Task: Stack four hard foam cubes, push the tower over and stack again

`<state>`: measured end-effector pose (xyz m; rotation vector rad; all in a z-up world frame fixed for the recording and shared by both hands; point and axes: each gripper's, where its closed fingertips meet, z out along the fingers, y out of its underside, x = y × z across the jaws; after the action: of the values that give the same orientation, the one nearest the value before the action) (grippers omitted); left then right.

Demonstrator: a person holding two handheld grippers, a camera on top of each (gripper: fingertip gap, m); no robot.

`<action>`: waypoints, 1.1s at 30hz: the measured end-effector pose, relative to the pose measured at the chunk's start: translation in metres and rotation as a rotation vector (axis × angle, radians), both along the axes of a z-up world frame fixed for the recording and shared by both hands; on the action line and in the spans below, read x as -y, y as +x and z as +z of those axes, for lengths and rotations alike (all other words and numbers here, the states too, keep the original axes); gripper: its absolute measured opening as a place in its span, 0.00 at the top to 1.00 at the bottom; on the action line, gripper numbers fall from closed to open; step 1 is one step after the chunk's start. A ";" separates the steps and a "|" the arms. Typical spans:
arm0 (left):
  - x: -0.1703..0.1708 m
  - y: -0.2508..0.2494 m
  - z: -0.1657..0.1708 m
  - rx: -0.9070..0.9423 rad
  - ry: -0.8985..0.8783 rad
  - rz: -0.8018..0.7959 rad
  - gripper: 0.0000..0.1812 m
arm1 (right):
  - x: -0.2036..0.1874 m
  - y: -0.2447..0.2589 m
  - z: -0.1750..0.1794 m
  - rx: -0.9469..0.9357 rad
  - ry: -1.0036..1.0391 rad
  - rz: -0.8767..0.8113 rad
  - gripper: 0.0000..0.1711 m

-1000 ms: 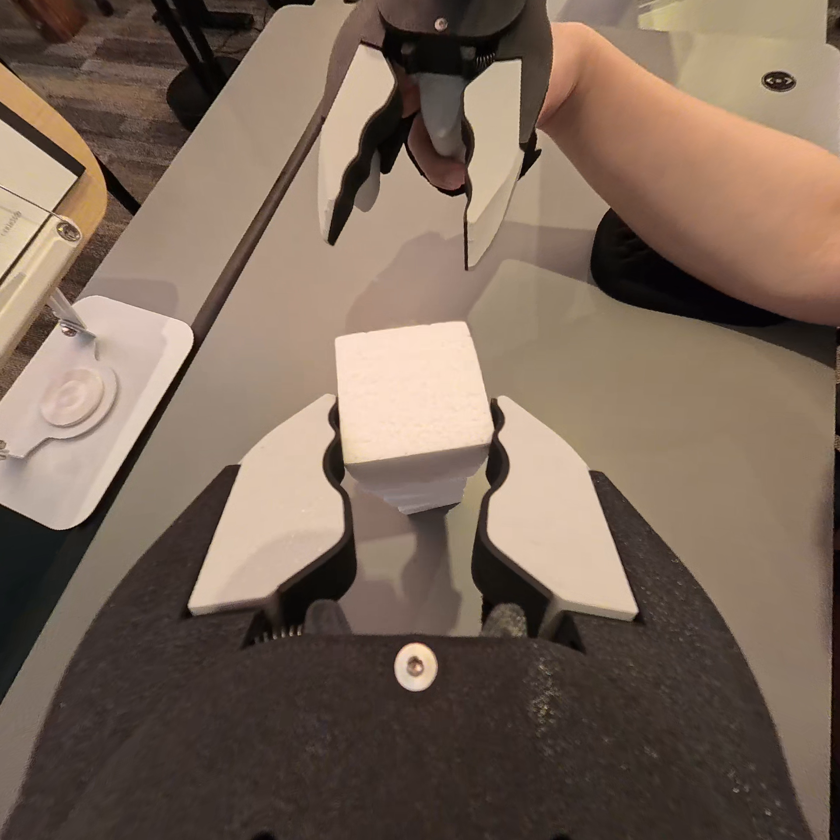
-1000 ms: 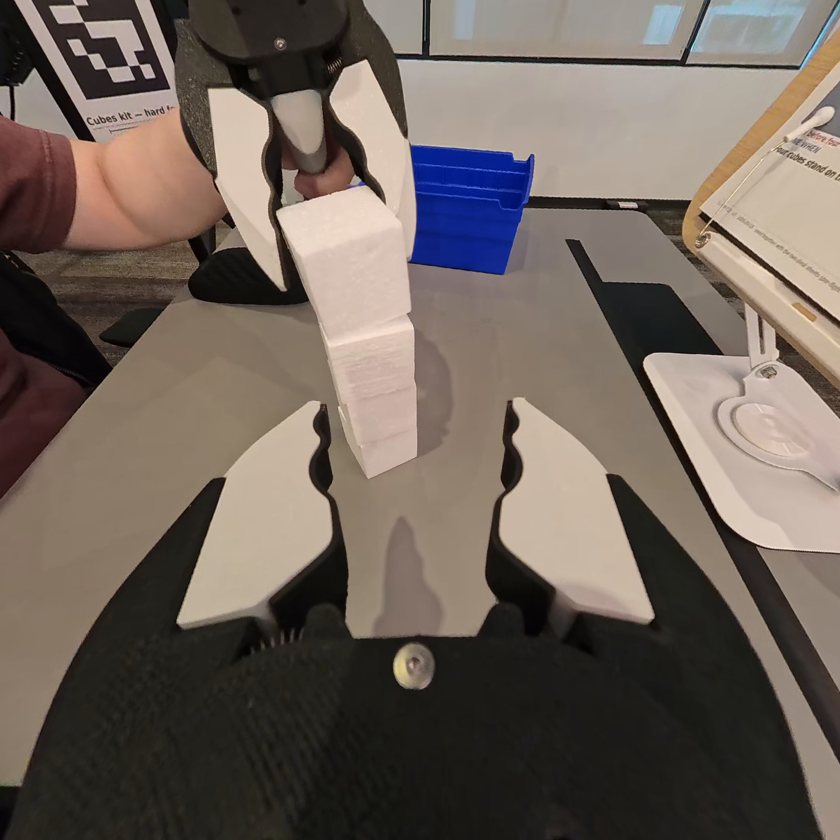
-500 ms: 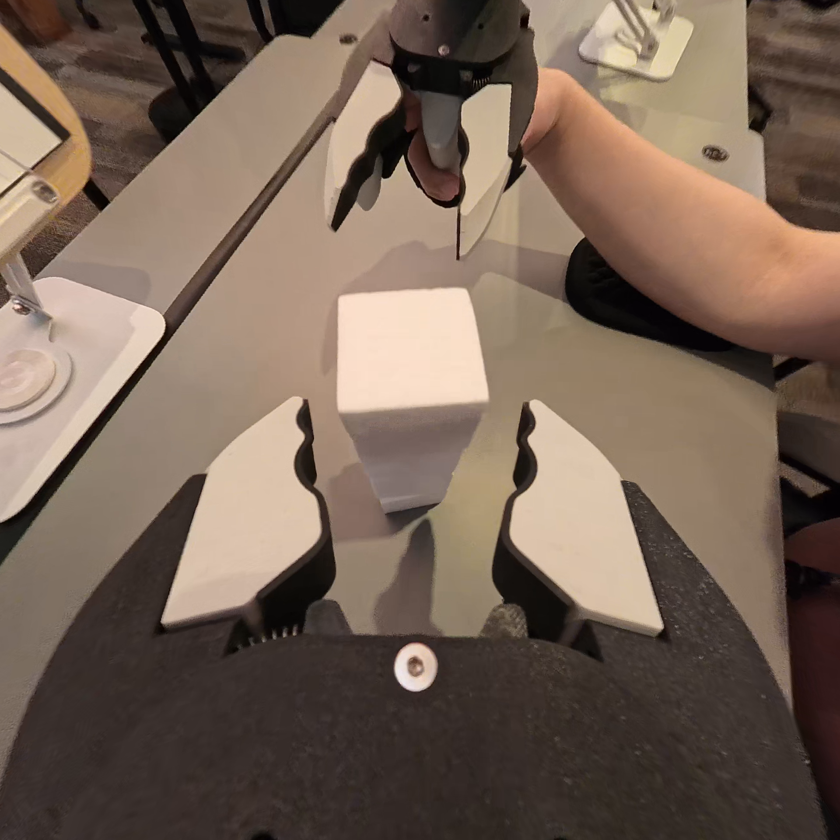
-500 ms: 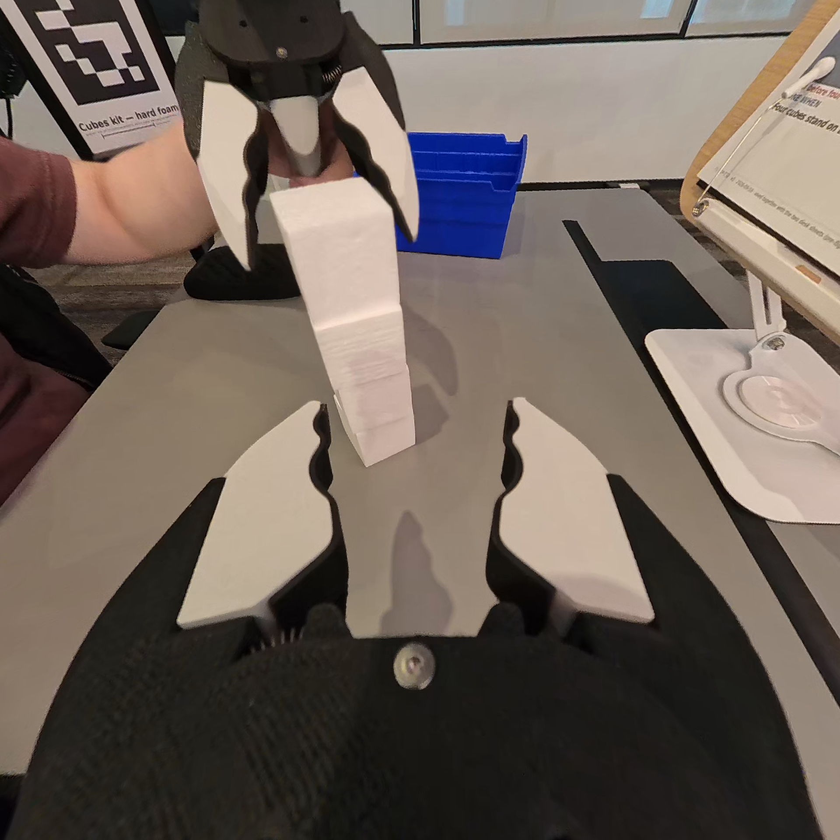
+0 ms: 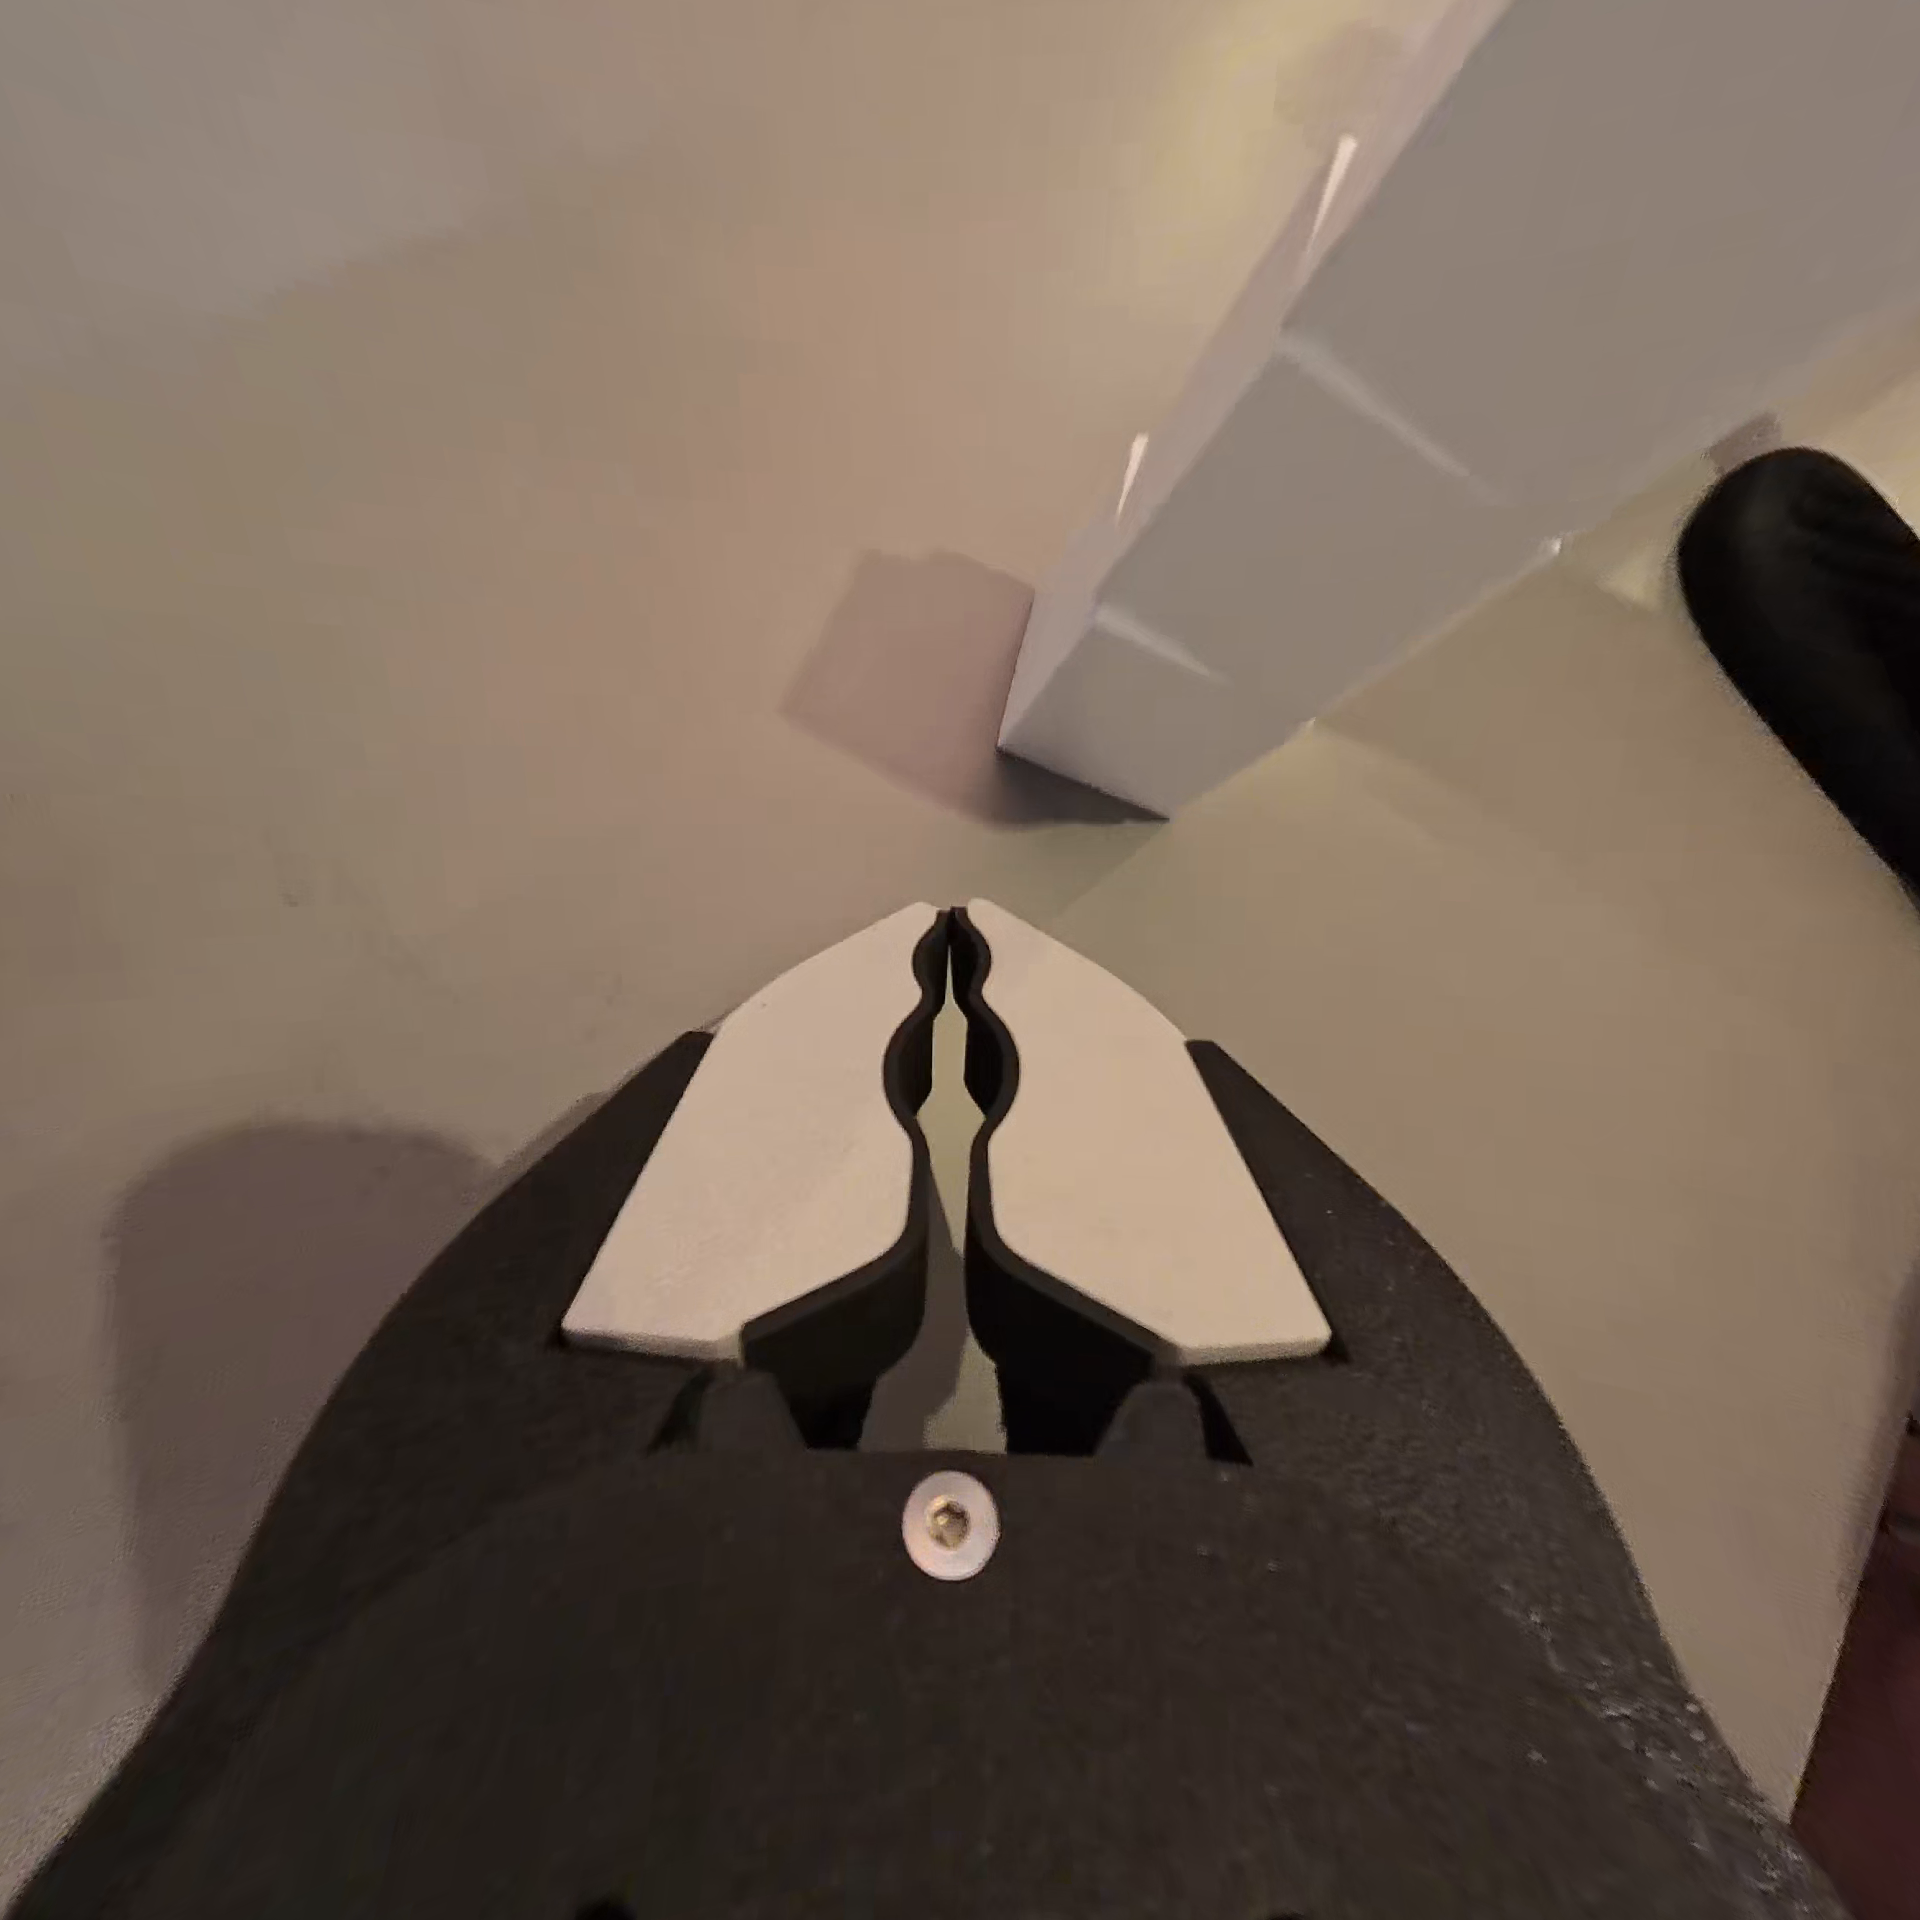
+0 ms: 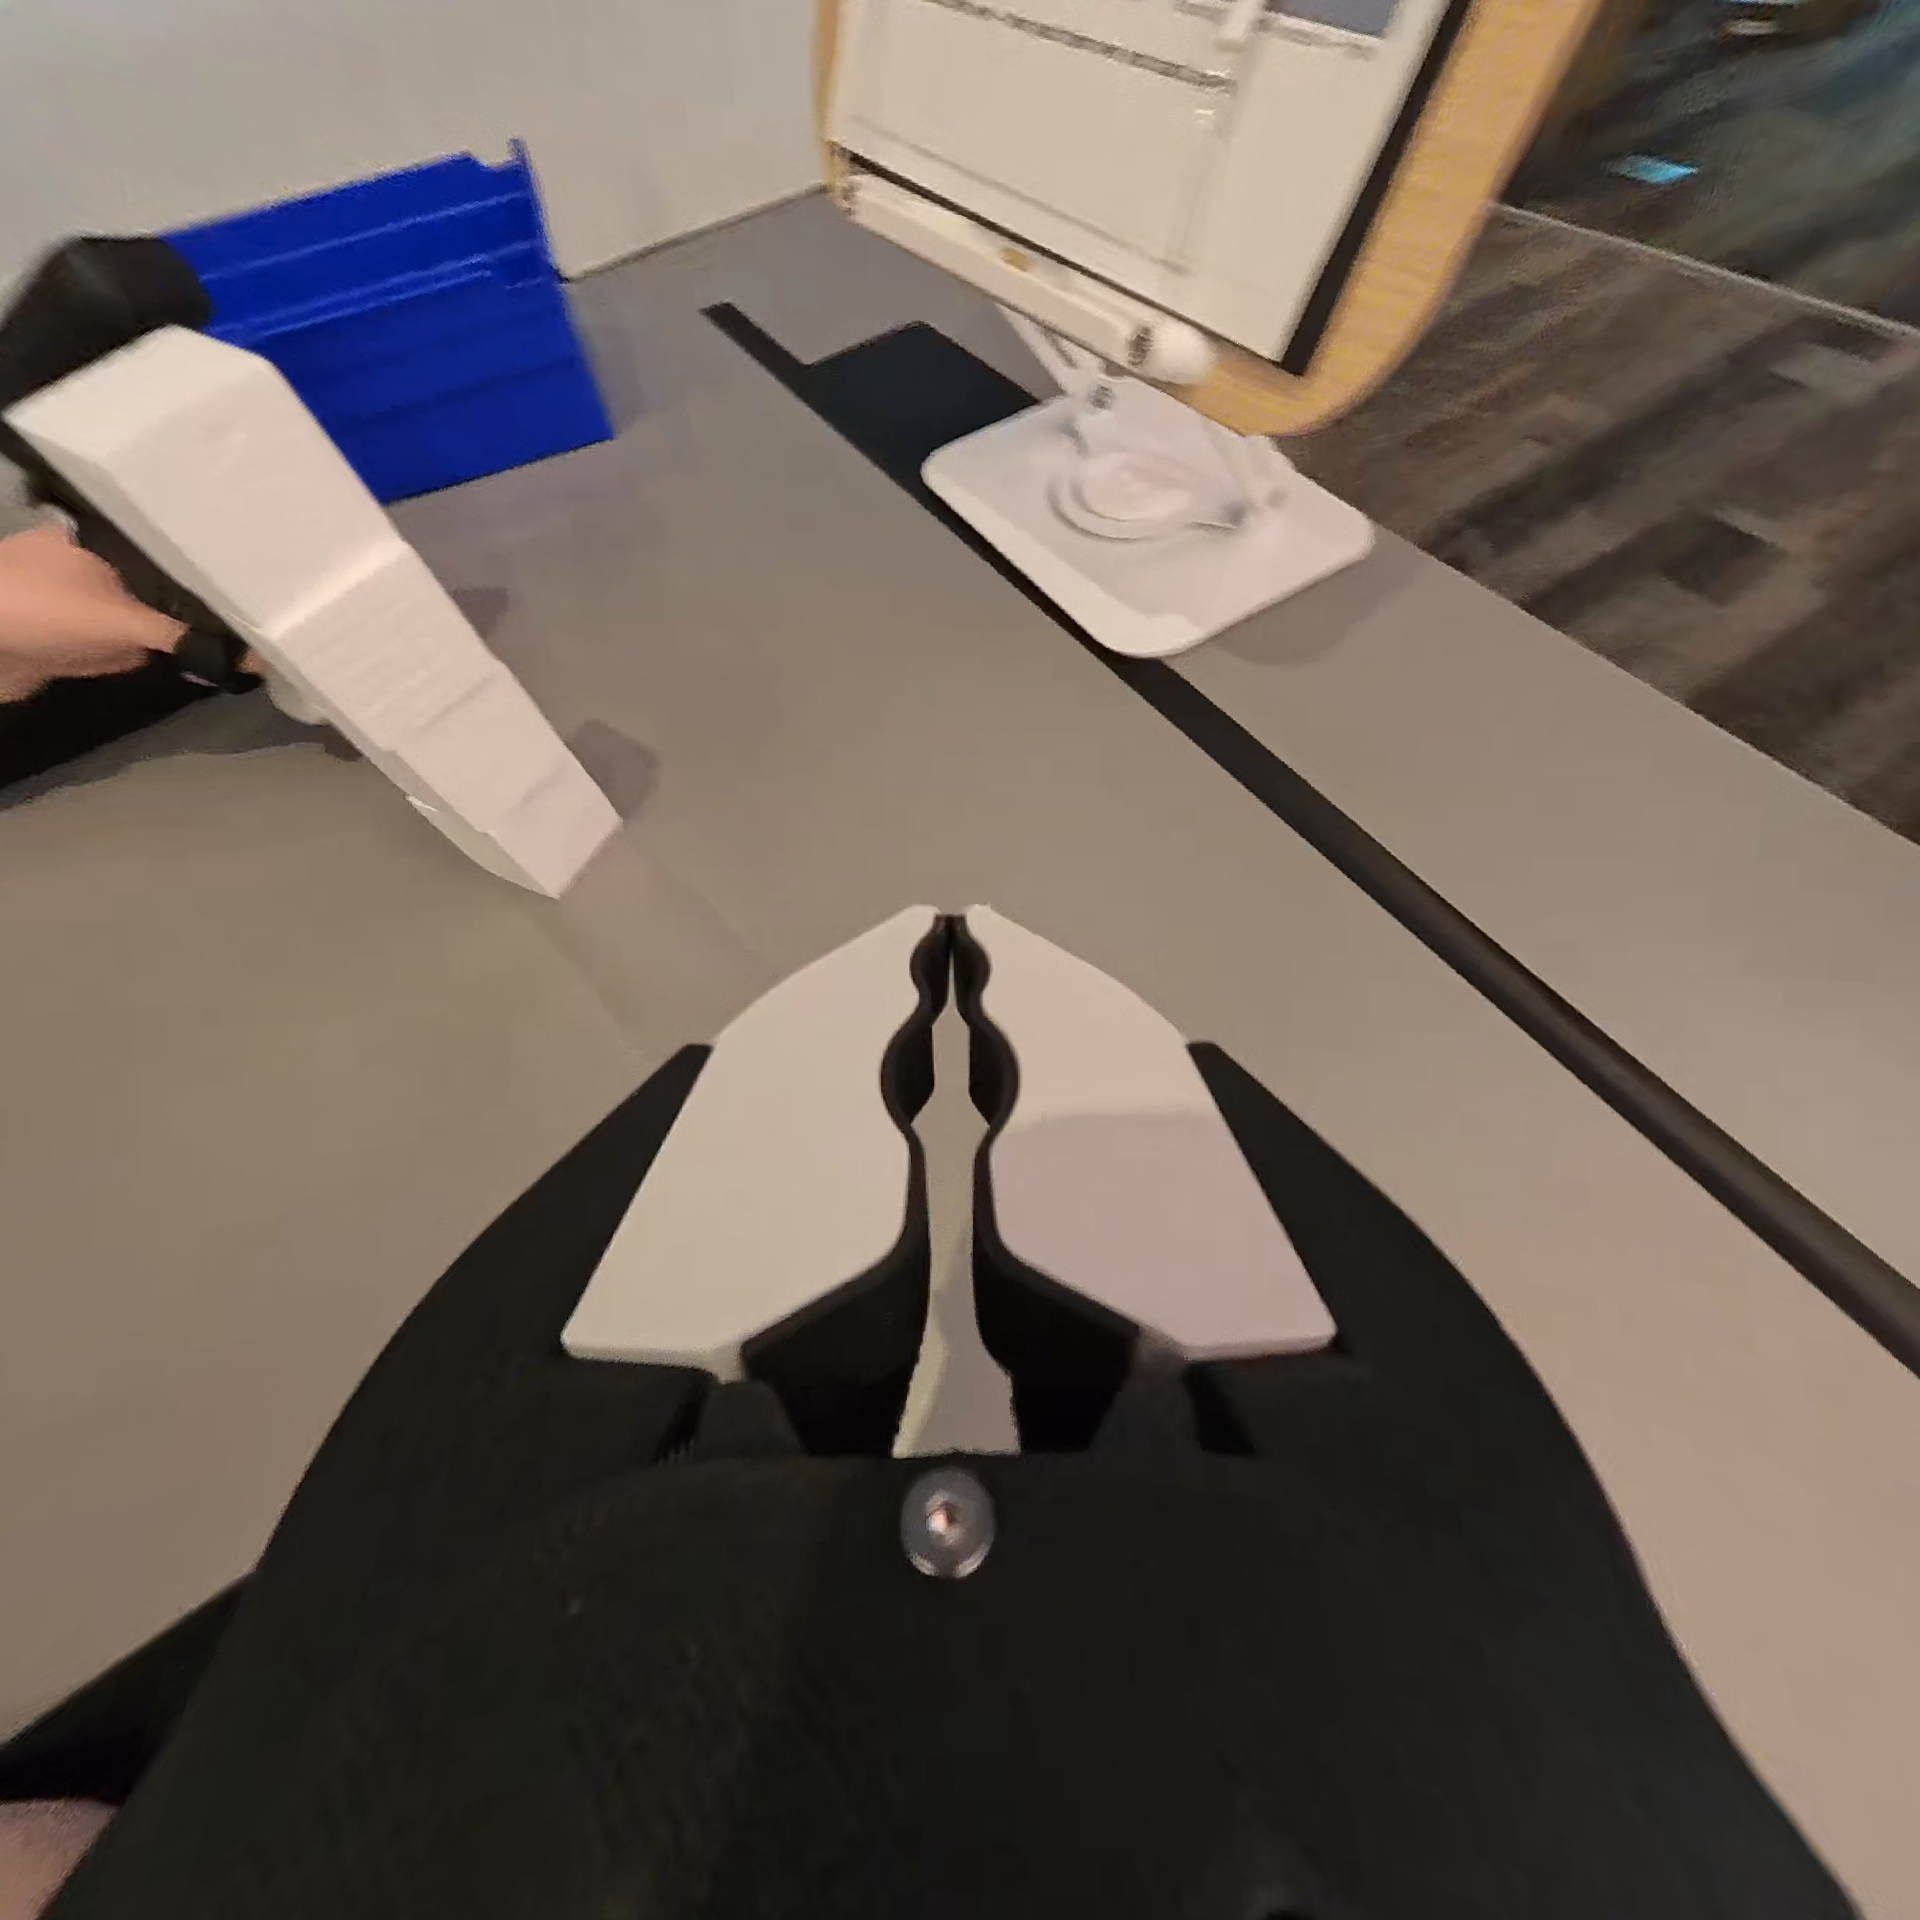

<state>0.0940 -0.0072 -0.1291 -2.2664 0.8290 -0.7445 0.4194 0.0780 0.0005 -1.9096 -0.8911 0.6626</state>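
The right gripper (image 6: 951, 920) has its two white fingers (image 6: 800, 1143) pressed together at the tips, with nothing between them, above the grey table (image 6: 1039, 790). Ahead of the fingertips and to their left stands the tower of white foam cubes (image 6: 343, 623), its base on the table, well apart from the tips. Behind the tower's upper part, at the left edge, a hand (image 6: 62, 613) and a dark gripper body show, partly hidden and blurred. Farther ahead on the left sits a blue bin (image 6: 416, 312). Ahead and to the right, a white stand (image 6: 1153, 530) carries a wood-rimmed board (image 6: 1195, 156).
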 end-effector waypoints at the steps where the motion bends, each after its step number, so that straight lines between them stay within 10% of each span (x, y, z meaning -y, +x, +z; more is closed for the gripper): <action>1: -0.001 0.004 0.001 -0.030 0.013 0.011 1.00 | 0.003 0.016 -0.002 0.036 -0.001 -0.047 1.00; 7: -0.009 0.040 0.019 -0.251 0.121 0.013 1.00 | 0.024 0.081 -0.025 0.210 -0.126 -0.244 1.00; 22: -0.022 0.145 0.069 -0.300 0.325 -0.179 1.00 | 0.052 0.084 -0.057 0.301 -0.254 -0.136 0.99; 27: -0.017 0.142 0.061 -0.090 0.369 -0.277 0.57 | 0.046 0.095 -0.048 0.204 -0.217 -0.200 0.86; 33: -0.024 0.134 0.035 -0.026 0.511 -0.416 0.52 | 0.045 0.104 -0.009 0.184 -0.031 -0.276 0.75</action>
<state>0.2283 0.0167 -0.0942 -1.6708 1.3530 -0.5921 0.5233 0.0331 -0.0090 -2.0964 -0.7124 0.3417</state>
